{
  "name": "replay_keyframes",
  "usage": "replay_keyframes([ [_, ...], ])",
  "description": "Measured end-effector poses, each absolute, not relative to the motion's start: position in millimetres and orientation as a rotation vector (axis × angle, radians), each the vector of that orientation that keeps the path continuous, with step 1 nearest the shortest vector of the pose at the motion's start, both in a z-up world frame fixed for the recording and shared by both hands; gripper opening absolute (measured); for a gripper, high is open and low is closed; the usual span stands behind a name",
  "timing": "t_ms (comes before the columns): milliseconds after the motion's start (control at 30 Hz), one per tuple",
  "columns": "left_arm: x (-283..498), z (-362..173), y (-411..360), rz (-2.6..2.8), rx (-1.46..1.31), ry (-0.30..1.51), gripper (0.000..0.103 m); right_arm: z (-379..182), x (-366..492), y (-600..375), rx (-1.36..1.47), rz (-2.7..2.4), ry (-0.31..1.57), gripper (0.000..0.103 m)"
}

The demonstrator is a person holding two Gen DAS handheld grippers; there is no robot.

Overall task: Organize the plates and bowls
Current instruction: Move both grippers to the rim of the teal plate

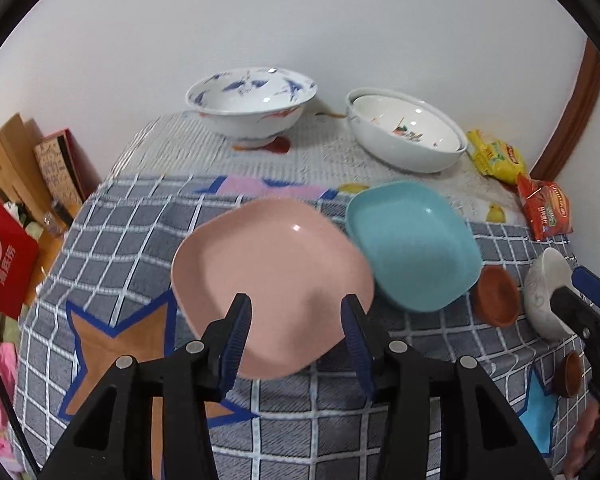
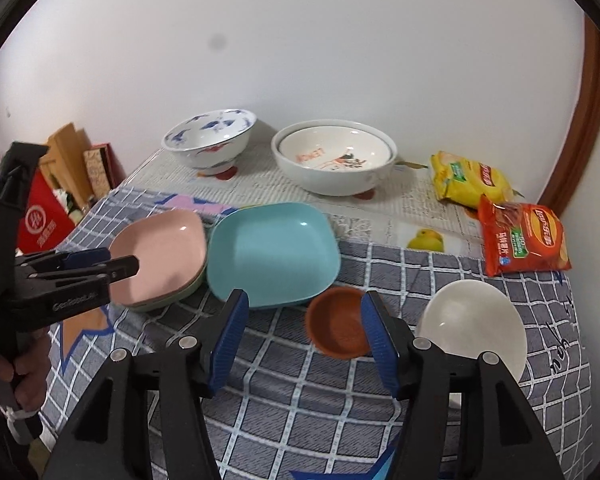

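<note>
A pink square plate [image 1: 272,280] lies on the checked tablecloth, on top of a green plate [image 2: 188,292]. My left gripper [image 1: 296,308] is open, its fingers hovering over the pink plate's near edge; it also shows in the right wrist view [image 2: 120,266]. A blue square plate [image 1: 412,244] lies right of the pink one. My right gripper [image 2: 304,308] is open above the cloth, near a small brown bowl [image 2: 340,328]. A white bowl [image 2: 474,328] sits to its right. A blue-patterned bowl [image 1: 252,100] and stacked white bowls [image 1: 408,132] stand at the back.
Yellow [image 2: 470,178] and red [image 2: 522,240] snack bags lie at the back right. A second small brown dish [image 1: 570,374] sits near the right edge. Red boxes and wooden boards [image 1: 28,184] stand beyond the table's left edge. A white wall is behind.
</note>
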State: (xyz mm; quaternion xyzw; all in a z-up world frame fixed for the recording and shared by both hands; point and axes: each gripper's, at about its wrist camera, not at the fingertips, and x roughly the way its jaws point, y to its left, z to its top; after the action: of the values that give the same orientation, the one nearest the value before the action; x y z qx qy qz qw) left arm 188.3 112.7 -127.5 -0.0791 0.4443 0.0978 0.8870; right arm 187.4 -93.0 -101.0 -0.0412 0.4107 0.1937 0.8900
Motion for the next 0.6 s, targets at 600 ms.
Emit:
replay_keyframes([
  [600, 277.0, -137.8, 101.1, 0.15, -0.077, 0.999, 0.044, -125.8, 292.4, -91.6, 0.05, 0.388, 0.947, 0.052],
])
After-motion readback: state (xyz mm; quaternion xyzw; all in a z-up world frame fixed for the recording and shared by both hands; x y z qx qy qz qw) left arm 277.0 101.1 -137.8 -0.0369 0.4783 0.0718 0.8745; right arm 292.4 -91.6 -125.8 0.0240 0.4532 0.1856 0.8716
